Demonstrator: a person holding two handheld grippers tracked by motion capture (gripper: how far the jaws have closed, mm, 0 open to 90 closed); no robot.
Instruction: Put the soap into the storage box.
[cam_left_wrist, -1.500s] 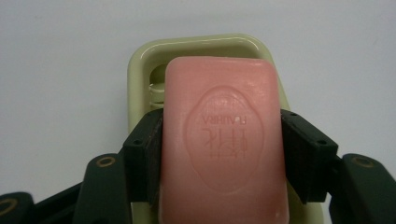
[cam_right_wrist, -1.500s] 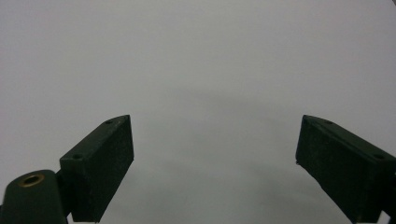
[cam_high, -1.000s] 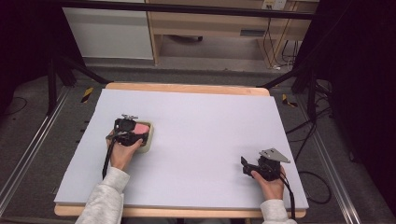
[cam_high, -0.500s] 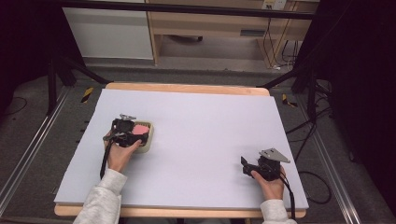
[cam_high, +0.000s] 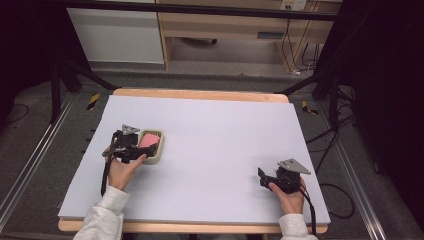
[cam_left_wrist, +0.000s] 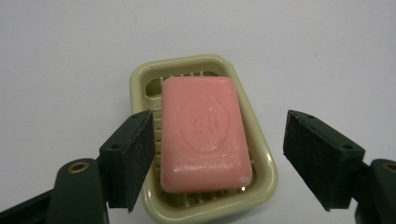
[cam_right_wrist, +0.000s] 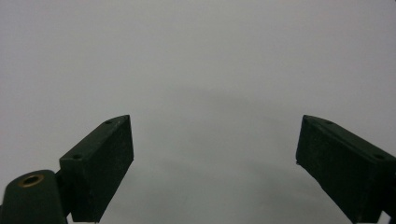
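A: Pink soap bar (cam_left_wrist: 204, 135) lies flat in the green dish (cam_left_wrist: 265, 161), left side of the table (cam_high: 225, 130). Left gripper (cam_left_wrist: 219, 158) wide open, jaws either side of the dish's near end, holding nothing.

B: Handling?

A: Probably rigid, slick, lightish. Pinch its long sides (dish may slide). Long axis runs away from the gripper.

B: Right gripper (cam_high: 267, 178)?

A: Open, empty, well apart.
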